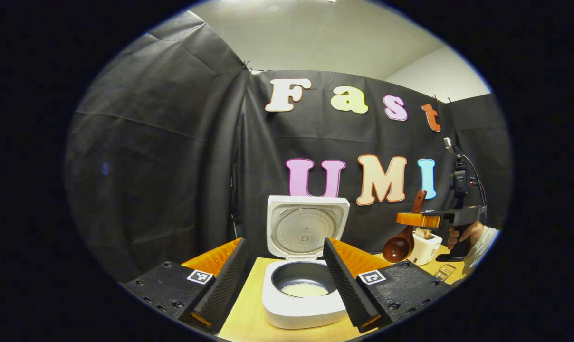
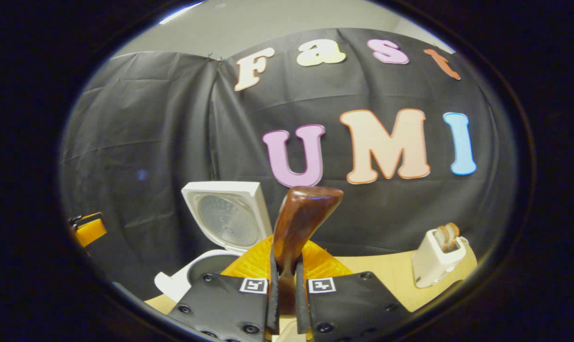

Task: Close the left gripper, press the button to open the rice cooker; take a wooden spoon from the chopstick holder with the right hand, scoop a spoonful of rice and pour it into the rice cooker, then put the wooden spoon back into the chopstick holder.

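The white rice cooker [image 1: 296,311] stands open on the wooden table, lid [image 1: 308,230] upright, with a little rice in its dark pot [image 1: 304,289]. My left gripper [image 1: 284,242] is open, one finger on each side of the cooker, holding nothing. Off to the right, my right gripper [image 1: 413,219] is shut on the handle of the wooden spoon [image 1: 400,244], whose bowl hangs down beside the white chopstick holder [image 1: 425,249]. In the right gripper view, the spoon handle [image 2: 301,213] rises between the shut fingers of my right gripper [image 2: 287,259]. The cooker [image 2: 206,268] sits to its left and the holder [image 2: 436,259] to its right.
A hand [image 1: 463,235] holds the right gripper's grip at the right edge. A small clear container [image 1: 444,271] lies on the table [image 1: 249,318] in front of the holder. The holder keeps other wooden utensils [image 2: 447,235]. My left gripper [image 2: 88,230] peeks in at the far left.
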